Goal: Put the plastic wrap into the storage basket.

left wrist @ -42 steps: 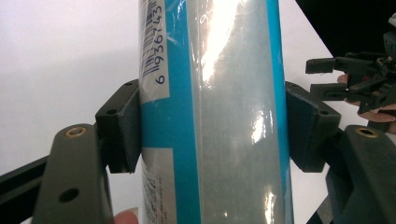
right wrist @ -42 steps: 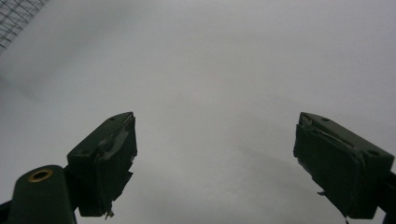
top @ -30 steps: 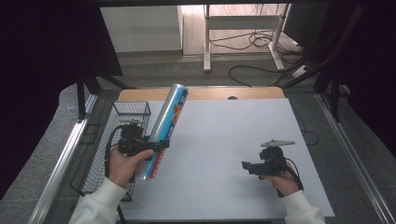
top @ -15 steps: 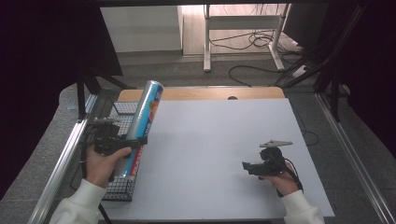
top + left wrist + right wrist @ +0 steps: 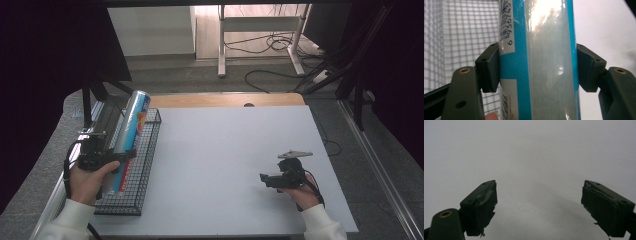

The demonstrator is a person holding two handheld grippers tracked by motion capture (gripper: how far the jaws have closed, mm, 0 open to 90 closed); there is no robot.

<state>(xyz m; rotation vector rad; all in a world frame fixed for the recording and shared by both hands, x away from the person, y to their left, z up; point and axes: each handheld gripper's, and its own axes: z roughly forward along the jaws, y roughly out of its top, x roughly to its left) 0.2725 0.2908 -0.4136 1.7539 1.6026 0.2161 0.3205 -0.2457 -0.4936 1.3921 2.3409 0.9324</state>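
Now my left fingers (image 5: 537,67) are clamped across the middle of the tube (image 5: 131,132), which hangs tilted above the wire basket (image 5: 142,170) at the tabletop's (image 5: 225,150) left edge, its long axis running along the basket's length. My right fingers (image 5: 539,205) rest apart, empty.

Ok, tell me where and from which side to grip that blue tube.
Grip the blue tube mid-body, jaws straddling its round sides from the person's side, as the left gripper does now. It is long and tilted over the wire basket, so a middle grip probably balances it.
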